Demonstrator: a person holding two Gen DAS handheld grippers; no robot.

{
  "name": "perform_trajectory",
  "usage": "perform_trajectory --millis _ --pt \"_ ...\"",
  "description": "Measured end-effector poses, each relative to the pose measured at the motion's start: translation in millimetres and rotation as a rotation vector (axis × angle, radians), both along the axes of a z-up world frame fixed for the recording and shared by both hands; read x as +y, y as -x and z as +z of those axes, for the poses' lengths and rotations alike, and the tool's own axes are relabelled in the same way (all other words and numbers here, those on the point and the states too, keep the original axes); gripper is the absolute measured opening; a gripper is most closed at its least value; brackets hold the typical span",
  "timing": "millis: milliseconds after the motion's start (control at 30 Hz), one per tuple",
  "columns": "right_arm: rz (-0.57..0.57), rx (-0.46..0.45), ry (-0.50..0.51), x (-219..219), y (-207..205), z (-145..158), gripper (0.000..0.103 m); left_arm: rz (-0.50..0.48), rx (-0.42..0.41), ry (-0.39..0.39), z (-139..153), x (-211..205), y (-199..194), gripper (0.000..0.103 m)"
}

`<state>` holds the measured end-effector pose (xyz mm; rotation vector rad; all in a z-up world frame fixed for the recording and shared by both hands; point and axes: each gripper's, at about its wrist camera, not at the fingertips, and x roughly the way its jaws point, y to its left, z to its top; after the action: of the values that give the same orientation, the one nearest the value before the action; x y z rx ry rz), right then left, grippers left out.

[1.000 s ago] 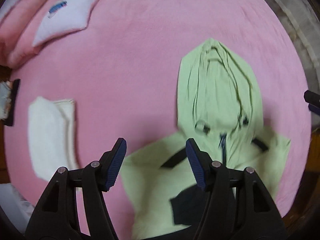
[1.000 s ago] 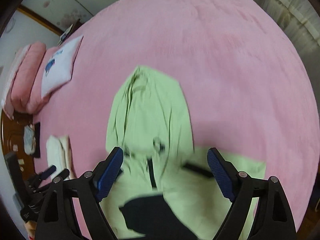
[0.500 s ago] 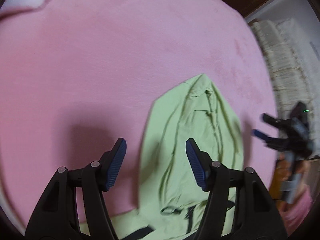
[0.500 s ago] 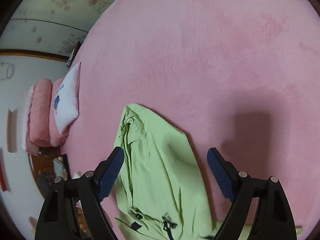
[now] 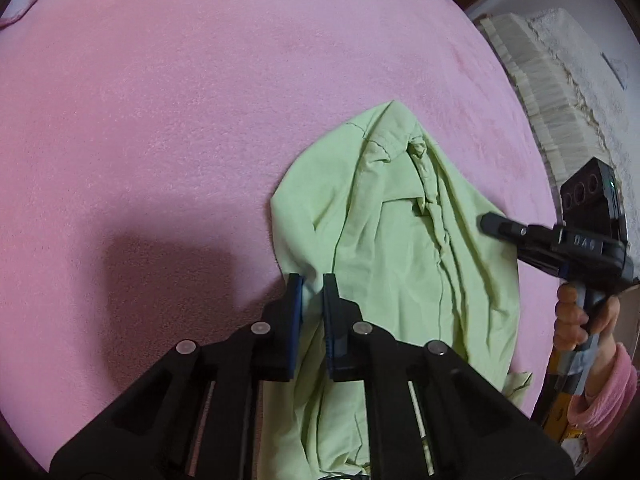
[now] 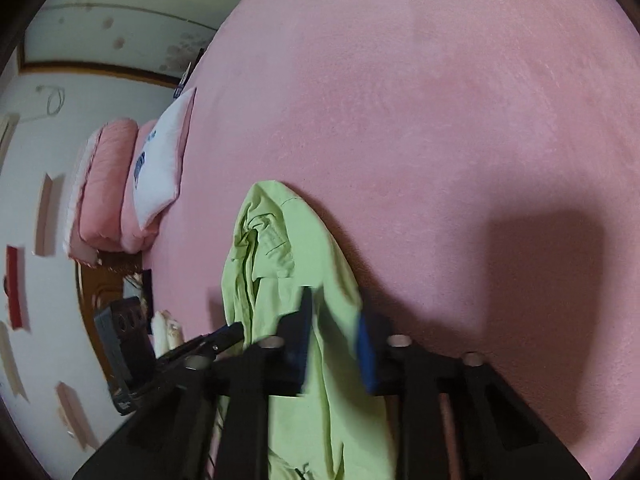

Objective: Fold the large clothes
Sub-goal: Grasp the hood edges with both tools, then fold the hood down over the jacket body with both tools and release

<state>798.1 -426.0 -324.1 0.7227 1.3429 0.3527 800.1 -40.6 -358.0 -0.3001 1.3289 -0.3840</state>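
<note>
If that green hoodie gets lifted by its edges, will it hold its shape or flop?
The green hoodie will probably flop: it already lies in soft wrinkles on the pink blanket. It looks thin, so likely light. Its middle would probably sag between the two pinched edges.

A pink plush blanket (image 6: pixel 420 112) covers the wide flat surface and fills most of both views. At its far left end in the right wrist view lies a white pillow (image 6: pixel 164 160) with a blue print, leaning against a rolled pink quilt (image 6: pixel 104 184). Behind them stands a pale wall (image 6: pixel 100 40) with faint blotches and a dark wooden rail. In the left wrist view, a cream fringed cloth (image 5: pixel 560 92) hangs beyond the blanket's right edge.
</note>
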Motion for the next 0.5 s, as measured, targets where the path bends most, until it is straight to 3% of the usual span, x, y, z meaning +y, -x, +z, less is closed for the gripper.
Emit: perform_trajectory --millis 133,233,400,500 --pt "0.051 -0.084 -0.019 6 0 23 0.005 -0.003 -0.103 0.057 25 2 17 0.004" --pt "0.125 -0.172 -0.062 9 6 59 0.004 -0.035 -0.195 0.114 58 7 37 0.004" --pt "0.229 -0.312 -0.035 -1 26 125 0.003 -0.105 -0.275 0.209 110 23 74 0.004" --pt "0.271 -0.4 -0.013 -14 53 158 0.003 -0.164 -0.305 0.225 136 27 106 0.004"
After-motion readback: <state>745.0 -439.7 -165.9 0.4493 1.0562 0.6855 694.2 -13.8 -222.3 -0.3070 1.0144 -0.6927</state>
